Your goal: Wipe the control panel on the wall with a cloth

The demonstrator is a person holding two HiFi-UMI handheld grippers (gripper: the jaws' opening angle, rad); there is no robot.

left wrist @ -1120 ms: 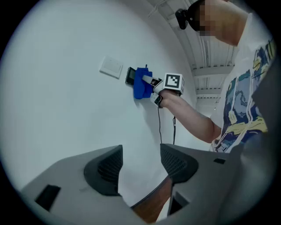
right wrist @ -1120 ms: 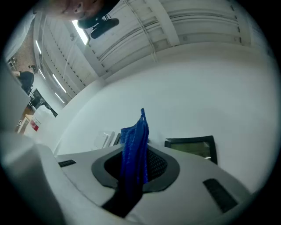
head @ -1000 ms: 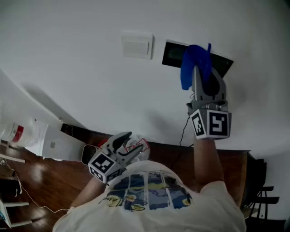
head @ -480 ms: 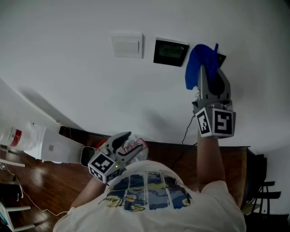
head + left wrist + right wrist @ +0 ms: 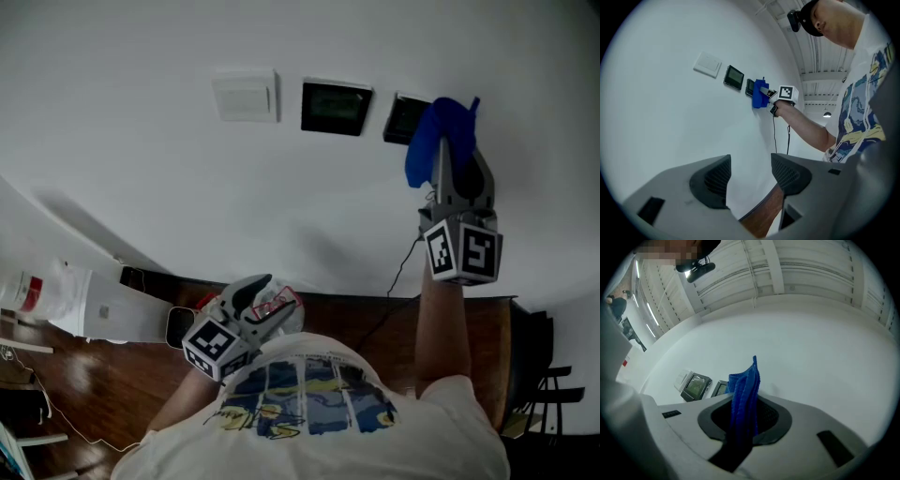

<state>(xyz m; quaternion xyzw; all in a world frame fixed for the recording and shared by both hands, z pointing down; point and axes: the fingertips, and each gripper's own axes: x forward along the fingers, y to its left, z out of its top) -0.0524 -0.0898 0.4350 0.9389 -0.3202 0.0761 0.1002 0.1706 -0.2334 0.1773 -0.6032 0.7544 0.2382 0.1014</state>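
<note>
Two dark control panels are set in the white wall: one (image 5: 336, 108) bare, the other (image 5: 403, 118) partly behind a blue cloth (image 5: 427, 145). My right gripper (image 5: 446, 141) is raised to the wall, shut on the cloth and holding it against that second panel's right edge. In the right gripper view the cloth (image 5: 746, 380) stands pinched between the jaws, with both panels (image 5: 696, 386) to its left. My left gripper (image 5: 248, 314) hangs low by the person's chest, open and empty (image 5: 750, 176). Its view shows the cloth (image 5: 760, 97) on the wall far ahead.
A white switch plate (image 5: 246, 96) sits left of the panels. A thin cable (image 5: 398, 272) runs down the wall under my right gripper. Below lie a dark wooden floor (image 5: 112, 375), a white bag (image 5: 75, 281) at the left and a dark chair (image 5: 544, 394) at the right.
My right gripper has slid the cloth to the right along the wall, uncovering the first panel and most of the second. The left gripper has stayed low.
</note>
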